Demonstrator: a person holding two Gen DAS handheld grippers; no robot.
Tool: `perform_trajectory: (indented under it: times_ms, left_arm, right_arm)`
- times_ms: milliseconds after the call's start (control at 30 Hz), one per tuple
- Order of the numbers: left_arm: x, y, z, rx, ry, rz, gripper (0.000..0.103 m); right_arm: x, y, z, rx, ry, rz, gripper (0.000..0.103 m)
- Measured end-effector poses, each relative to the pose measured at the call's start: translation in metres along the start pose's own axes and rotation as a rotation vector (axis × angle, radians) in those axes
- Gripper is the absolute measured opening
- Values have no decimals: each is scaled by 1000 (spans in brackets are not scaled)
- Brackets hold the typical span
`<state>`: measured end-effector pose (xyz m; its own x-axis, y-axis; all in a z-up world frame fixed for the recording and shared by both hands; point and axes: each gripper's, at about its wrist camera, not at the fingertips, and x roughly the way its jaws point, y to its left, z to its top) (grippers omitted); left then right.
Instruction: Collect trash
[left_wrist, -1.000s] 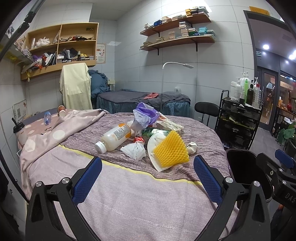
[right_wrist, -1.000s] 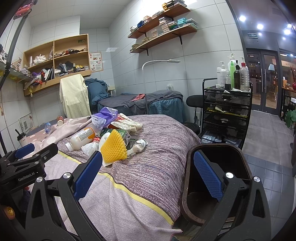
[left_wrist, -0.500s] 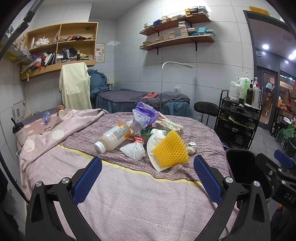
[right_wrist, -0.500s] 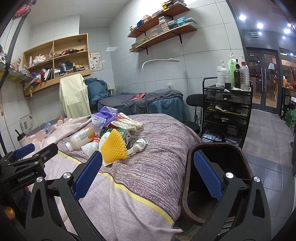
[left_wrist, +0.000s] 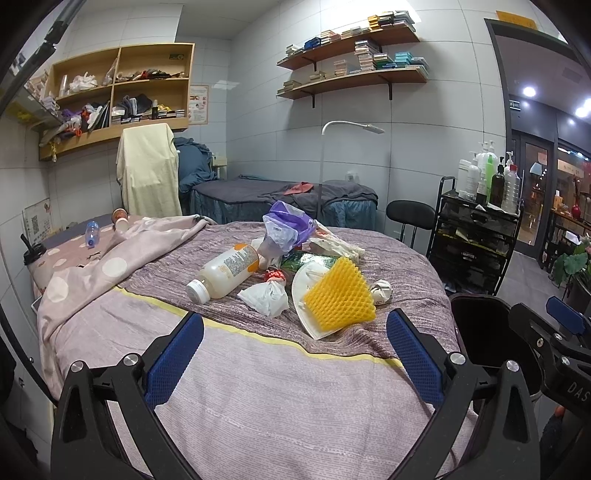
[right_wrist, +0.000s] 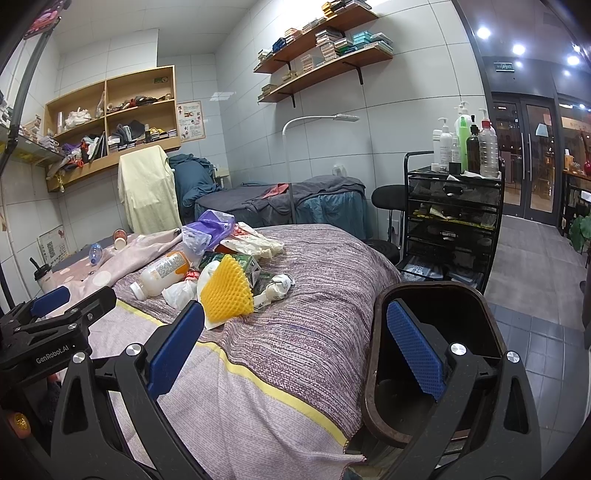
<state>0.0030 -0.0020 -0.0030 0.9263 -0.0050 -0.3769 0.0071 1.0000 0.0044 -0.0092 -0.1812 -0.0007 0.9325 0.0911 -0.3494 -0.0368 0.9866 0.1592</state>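
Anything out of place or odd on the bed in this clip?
Yes: a heap of trash sits mid-bed, with a capped bottle lying on its side, a yellow foam net over a face mask, and a purple bag. Nothing spilled.

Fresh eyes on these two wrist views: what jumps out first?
The bright yellow foam net stands out, lying on a white face mask at the near edge of the trash pile in the middle of the bed. Just left of it lies a capped plastic bottle on its side. A dark open bin stands at the bed's right edge, and both grippers are open and empty.
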Motion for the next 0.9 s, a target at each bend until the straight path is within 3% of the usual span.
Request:
perform_trajectory:
  times_ms: [900]
  left_arm:
    - [2, 1, -7, -2, 9, -3, 97]
  right_arm:
    - [1, 1, -4, 4, 13, 4, 98]
